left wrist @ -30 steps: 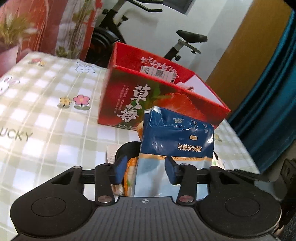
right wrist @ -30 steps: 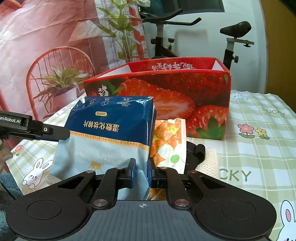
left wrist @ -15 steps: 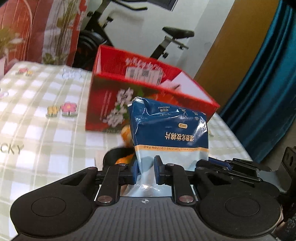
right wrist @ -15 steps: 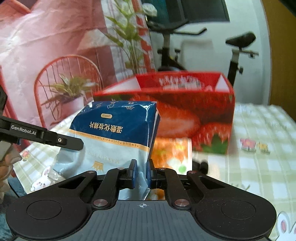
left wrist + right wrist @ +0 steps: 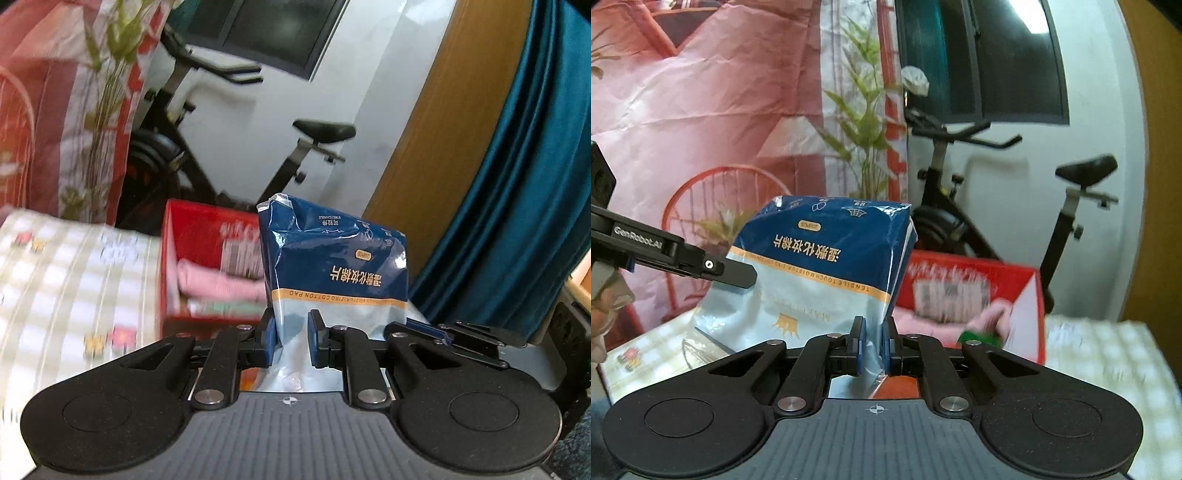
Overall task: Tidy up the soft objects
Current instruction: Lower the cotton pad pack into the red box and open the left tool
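So the red strawberry box (image 5: 207,254) sits on the counter (image 5: 74,295) with its top open, and inside there's a folded pink cloth (image 5: 218,284) plus something green (image 5: 982,338) by its near wall, too blurry to tell what. The blue cotton pad pack (image 5: 332,269) is up in the air in front of the box, upside down. Both grippers have it: left gripper (image 5: 290,341) fingers clamped on its pale bottom edge, right gripper (image 5: 873,347) fingers pinched on the corner, both level

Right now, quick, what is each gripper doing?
Left gripper: shut on the blue cotton pad bag.
Right gripper: shut on the same bag's other edge.
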Demonstrator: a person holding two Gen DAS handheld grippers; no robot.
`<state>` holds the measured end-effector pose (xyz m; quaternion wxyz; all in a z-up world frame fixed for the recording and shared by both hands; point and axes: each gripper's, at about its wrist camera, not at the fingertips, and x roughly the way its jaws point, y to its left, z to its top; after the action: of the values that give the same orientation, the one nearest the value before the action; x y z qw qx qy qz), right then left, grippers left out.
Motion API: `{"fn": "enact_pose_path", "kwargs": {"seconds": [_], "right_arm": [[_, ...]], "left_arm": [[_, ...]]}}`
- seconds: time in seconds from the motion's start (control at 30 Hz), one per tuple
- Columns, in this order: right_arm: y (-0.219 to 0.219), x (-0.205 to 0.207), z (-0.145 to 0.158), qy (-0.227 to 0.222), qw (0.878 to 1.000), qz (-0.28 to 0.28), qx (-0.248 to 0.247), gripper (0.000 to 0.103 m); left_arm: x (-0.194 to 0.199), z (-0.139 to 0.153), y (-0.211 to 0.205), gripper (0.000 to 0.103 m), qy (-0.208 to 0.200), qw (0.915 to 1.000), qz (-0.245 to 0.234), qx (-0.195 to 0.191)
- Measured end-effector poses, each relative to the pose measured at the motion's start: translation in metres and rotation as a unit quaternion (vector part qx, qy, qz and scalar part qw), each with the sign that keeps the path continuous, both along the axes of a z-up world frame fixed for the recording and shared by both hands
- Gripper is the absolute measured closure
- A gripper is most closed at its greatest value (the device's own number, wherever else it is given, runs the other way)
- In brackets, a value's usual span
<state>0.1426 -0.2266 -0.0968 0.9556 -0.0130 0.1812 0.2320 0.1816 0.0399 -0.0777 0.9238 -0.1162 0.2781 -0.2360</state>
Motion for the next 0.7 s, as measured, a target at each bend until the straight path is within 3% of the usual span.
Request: {"fn": "enact_pose_path", "kwargs": {"seconds": [0.37,0.47,0.6,0.7], "right_arm": [[0.022,0.095,0.018,-0.068,0.993,-0.041,-0.085,0.094],[0.033,0.115,0.007,-0.074,0.99,-0.049,-0.108,0.094],[0.039,0.134,-0.014,-0.039,0.99,-0.054,-0.12,0.094],[0.036,0.141,-0.029,-0.006,0.991,-0.054,-0.12,0.094]], "left_arm": [[0.075,0.027,-0.018,0.084,-0.068,0.9976,0.01,0.003],[0.089,0.02,-0.029,0.084,-0.081,0.9957,0.02,0.039],[0.1,0.0,-0.042,0.084,-0.063,0.9941,0.013,0.088],[0.104,-0.019,-0.04,0.084,-0.024,0.9955,0.006,0.092]]}}
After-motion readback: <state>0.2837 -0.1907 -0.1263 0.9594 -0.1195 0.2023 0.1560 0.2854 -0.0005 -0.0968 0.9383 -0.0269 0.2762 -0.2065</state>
